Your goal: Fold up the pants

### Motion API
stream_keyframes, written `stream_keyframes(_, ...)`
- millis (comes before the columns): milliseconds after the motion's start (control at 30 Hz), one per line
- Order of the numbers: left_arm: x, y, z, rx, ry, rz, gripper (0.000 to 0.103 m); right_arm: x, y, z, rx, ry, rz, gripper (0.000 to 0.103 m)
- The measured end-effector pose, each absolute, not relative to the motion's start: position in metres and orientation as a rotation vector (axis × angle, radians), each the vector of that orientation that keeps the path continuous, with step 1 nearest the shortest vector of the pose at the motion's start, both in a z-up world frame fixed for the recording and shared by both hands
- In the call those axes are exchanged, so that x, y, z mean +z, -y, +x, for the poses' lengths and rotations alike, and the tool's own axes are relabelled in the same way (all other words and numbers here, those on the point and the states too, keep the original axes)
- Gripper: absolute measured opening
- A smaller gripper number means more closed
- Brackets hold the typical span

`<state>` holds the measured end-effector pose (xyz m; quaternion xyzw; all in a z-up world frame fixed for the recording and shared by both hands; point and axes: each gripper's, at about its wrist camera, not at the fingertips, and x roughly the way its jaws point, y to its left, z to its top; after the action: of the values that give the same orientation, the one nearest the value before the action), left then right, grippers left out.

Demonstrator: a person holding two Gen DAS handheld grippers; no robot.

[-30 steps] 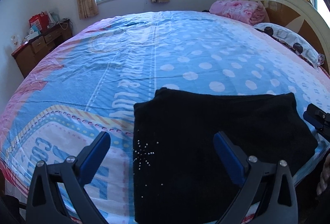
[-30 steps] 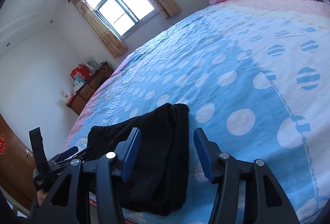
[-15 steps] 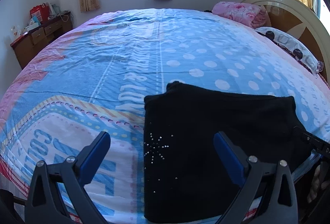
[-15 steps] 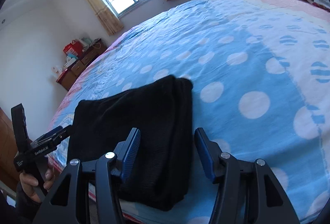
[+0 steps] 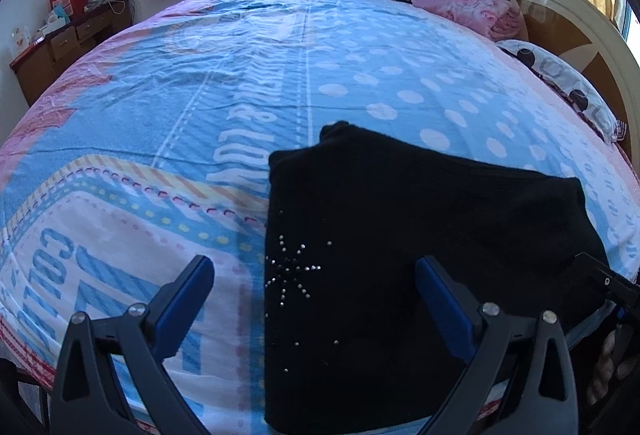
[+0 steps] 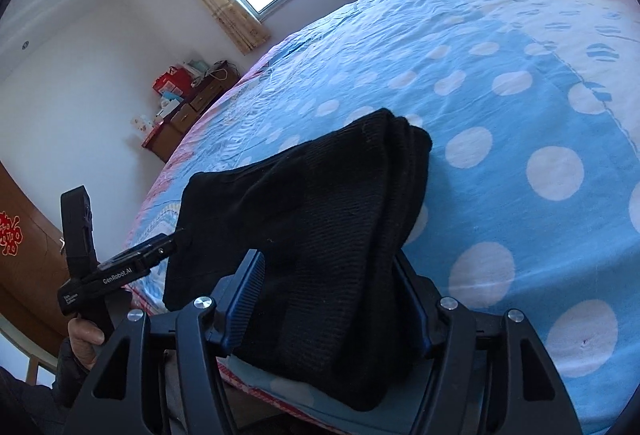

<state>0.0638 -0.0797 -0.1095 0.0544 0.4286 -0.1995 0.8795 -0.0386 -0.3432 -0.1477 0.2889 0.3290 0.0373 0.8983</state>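
Note:
The black folded pants (image 5: 400, 235) lie on the blue and pink bedsheet (image 5: 200, 95) near the bed's front edge, with a star of small studs (image 5: 294, 269) on top. My left gripper (image 5: 316, 299) hovers open over their left edge, one finger above the sheet and one above the fabric. In the right wrist view, the thick right end of the pants (image 6: 320, 219) sits between the fingers of my right gripper (image 6: 332, 291). Its jaws are opening and its right finger is partly hidden by cloth. The left gripper (image 6: 160, 247) shows at the far side, held by a hand (image 6: 84, 339).
A pink blanket (image 5: 468, 11) and a spotted pillow (image 5: 560, 83) lie by the curved headboard (image 5: 568, 7) at the right. A wooden cabinet (image 5: 60, 47) with a red bag stands by the far left wall. The bed's edge runs just below the grippers.
My right gripper has pushed forward so the pants' folded end now lies between its fingers, and its jaws stand wider. The left gripper has tilted slightly and stays open.

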Motion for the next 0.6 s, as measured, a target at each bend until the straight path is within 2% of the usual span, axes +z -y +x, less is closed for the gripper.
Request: stream_keyframes(600,-0.118,0.095,0.059,-0.469,-0.944,0.120,0.101,-0.147,0.341,-0.036,0.058,-0.681,0.573,0.064)
